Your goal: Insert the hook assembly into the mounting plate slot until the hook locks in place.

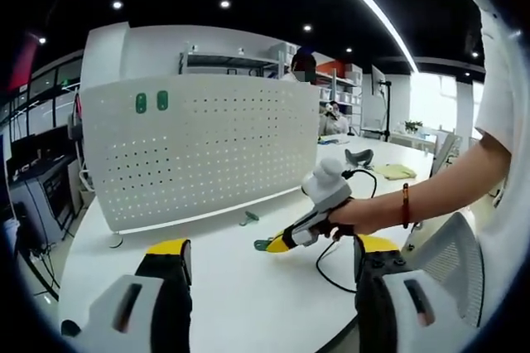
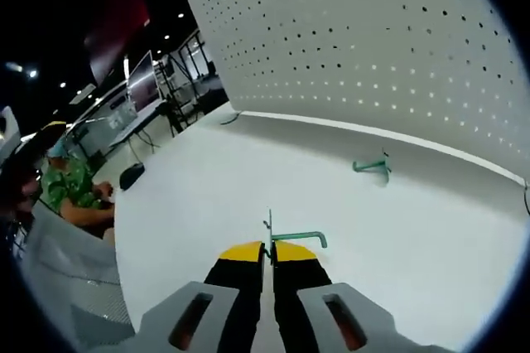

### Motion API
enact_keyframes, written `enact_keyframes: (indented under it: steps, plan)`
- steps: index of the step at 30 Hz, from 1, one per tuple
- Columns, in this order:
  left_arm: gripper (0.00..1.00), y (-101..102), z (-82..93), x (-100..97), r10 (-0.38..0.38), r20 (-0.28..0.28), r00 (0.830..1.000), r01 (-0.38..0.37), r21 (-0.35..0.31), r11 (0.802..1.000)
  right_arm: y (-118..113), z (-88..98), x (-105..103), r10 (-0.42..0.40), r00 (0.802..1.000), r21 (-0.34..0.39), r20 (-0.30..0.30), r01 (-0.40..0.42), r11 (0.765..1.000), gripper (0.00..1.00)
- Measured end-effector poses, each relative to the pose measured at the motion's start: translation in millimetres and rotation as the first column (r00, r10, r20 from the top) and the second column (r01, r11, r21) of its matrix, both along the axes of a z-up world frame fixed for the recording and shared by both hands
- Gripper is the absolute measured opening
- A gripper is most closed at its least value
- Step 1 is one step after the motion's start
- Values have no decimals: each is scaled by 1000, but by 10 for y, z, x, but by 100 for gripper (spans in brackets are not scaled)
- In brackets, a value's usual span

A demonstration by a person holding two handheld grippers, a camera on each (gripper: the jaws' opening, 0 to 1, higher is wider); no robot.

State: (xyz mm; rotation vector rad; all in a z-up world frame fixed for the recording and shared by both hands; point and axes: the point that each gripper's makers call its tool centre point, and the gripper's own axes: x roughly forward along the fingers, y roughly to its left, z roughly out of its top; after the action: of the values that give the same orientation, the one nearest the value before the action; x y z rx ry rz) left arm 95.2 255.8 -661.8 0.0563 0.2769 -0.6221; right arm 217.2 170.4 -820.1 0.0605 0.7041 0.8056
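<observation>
1. The hook (image 2: 300, 238) you are working with is green and sits pinched at the tip of your right gripper (image 2: 269, 247), whose jaws are closed together on its thin wire end, the bent arm sticking out to the side over the white table (image 2: 190, 195)
2. In the left gripper view the same right gripper (image 1: 277, 243) reaches in from the right, held in your hand (image 1: 352, 219), with the hook (image 1: 263, 244) at its yellow tips, low over the table (image 1: 248, 295)
3. Your left gripper (image 1: 269, 253) is wide open with nothing between its jaws
4. A second green hook (image 2: 370, 166) lies on the table near the foot of the white pegboard (image 2: 373, 46); it is also seen in the left gripper view (image 1: 248, 218)
5. Two green pieces (image 1: 151, 102) are already on the pegboard (image 1: 207, 146), near its upper corner
</observation>
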Motion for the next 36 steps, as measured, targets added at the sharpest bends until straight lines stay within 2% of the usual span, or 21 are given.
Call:
enact_keyframes:
  steps: [6,15,21,27,36]
  plan:
    - [82,-18,-1,-28,-11,6,1000,11,-5,1000,-2,102,-114,-23,1000,33,-18,24,999,2]
    - [81,-68,-15,-102,-50,13,999,50,2,999,17,215,-345,-58,995,81,-82,65,995,2]
    - [80,-120,-29,-160,-98,17,995,98,18,995,37,383,-532,-50,997,93,-61,56,994,2]
    - [80,-167,-65,-212,-162,16,987,161,50,986,0,597,-631,-67,997,118,-45,72,990,2]
    - [75,-288,-80,-202,-269,32,963,264,113,958,-29,854,-792,-86,994,147,-71,96,985,2]
